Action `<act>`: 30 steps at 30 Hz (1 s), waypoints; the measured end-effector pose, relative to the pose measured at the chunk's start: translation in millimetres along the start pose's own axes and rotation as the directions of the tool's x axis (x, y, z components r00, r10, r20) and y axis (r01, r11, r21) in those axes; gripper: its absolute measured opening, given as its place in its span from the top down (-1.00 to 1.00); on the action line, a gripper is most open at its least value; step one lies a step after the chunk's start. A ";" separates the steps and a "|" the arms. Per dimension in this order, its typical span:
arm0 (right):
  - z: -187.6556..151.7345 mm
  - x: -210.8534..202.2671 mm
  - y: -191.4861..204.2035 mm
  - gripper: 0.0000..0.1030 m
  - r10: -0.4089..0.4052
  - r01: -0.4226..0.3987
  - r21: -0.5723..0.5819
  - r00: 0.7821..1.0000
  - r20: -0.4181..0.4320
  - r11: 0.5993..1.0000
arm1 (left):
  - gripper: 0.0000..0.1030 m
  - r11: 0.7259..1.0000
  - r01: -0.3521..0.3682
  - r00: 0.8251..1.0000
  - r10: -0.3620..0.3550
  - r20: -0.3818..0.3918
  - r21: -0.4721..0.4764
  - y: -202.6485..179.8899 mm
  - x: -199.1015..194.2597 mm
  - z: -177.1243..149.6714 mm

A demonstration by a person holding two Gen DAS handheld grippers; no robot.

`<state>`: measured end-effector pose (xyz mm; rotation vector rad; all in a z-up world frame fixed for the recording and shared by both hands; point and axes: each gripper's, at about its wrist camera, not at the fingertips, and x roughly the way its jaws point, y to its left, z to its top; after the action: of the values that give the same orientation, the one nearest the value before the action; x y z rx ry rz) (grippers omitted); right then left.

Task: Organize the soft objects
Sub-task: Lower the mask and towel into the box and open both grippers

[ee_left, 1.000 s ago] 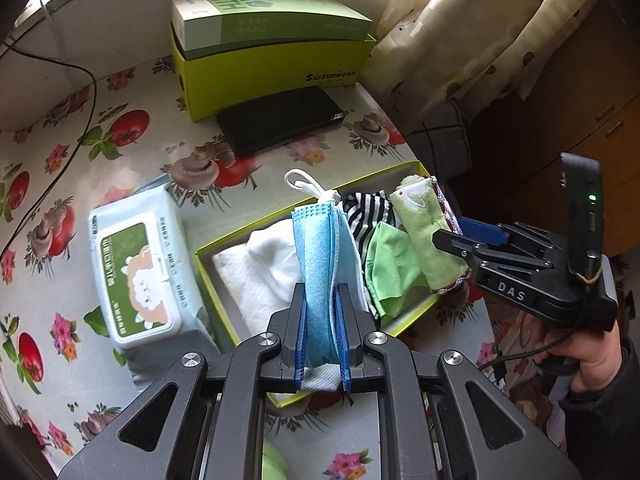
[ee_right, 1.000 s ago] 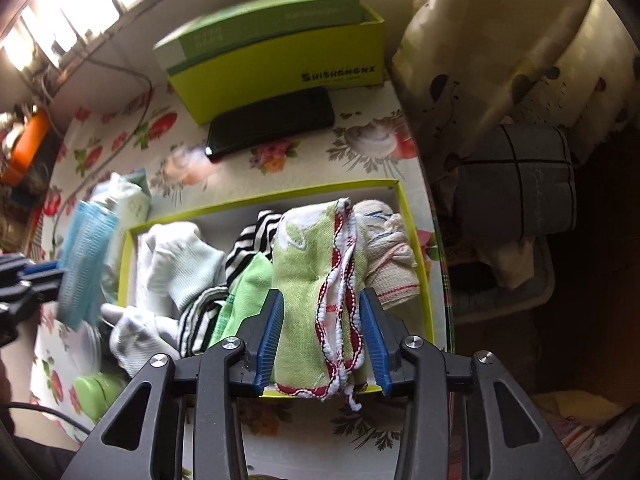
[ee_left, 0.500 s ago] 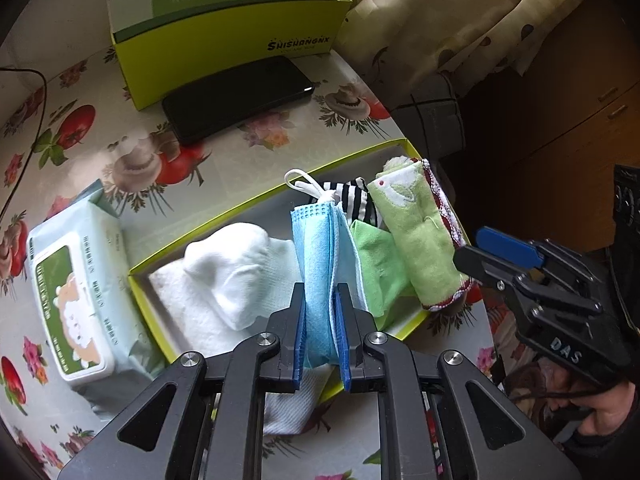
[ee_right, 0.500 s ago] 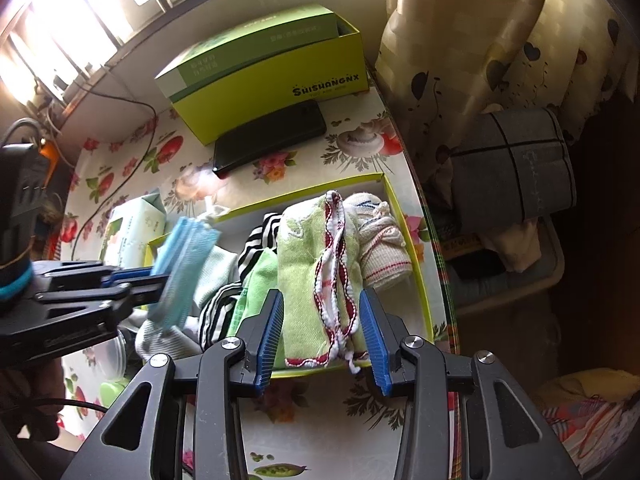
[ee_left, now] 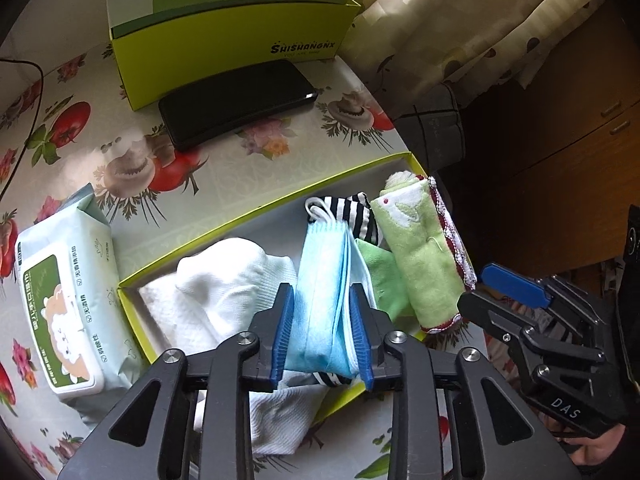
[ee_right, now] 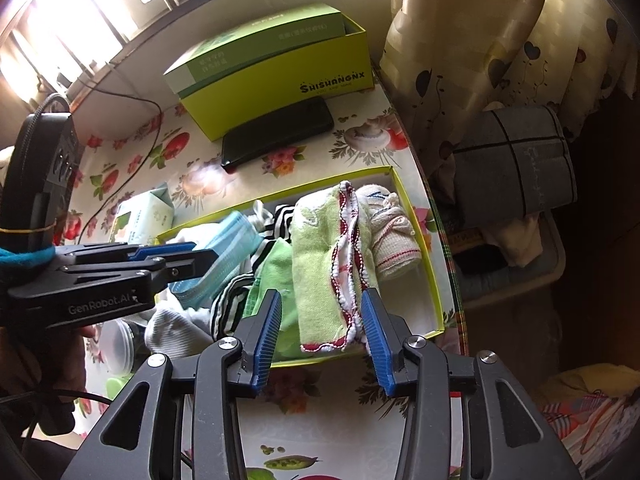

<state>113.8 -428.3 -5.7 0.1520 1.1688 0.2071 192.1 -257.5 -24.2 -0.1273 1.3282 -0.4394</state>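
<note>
Left gripper (ee_left: 322, 332) fingers squeezed blue mask (ee_left: 324, 284), held over tray (ee_left: 256, 216) gap beside white sock (ee_left: 224, 280). Right gripper (ee_right: 320, 340) fingers wide, holding nothing, near green towel (ee_right: 316, 264).

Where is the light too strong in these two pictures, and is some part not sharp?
Right wrist view: the window is overexposed, white glare; the blue face mask is slightly motion-blurred. Left wrist view: even light, sharp mask, dark cupboard; the fisheye lens bends the edges.

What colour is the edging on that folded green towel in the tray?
Red and white, a scalloped trim along the green towel; the right wrist view shows it best.
</note>
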 end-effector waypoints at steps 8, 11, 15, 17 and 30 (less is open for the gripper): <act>-6.6 -9.2 9.0 0.19 0.003 -0.003 -0.006 1.000 0.005 1.000 | 0.42 1.000 -0.007 1.000 0.007 0.010 0.018 -2.4 -12.4 -9.7; -8.6 -10.3 10.4 0.18 0.001 -0.001 -0.007 1.000 0.003 1.000 | 0.41 0.999 -0.008 1.000 0.007 0.011 0.032 -4.3 -14.6 -13.2; -13.5 -12.2 13.2 0.17 -0.001 0.001 -0.010 1.000 -0.006 1.000 | 0.34 0.999 -0.010 1.000 0.010 0.001 0.036 -6.8 -11.5 -17.7; -15.6 -13.1 14.0 0.17 -0.001 0.001 -0.010 1.000 -0.010 1.000 | 0.31 0.999 -0.001 1.000 0.000 0.006 0.033 -8.1 -12.8 -18.8; -12.7 -18.7 24.4 0.15 0.014 -0.014 -0.024 1.000 0.004 1.000 | 0.24 0.999 -0.012 0.998 0.010 0.059 0.030 -7.3 -37.4 -17.8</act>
<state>93.0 -409.0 11.7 0.1396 1.1609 0.2326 166.9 -247.2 7.9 -0.1066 1.2630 -0.4434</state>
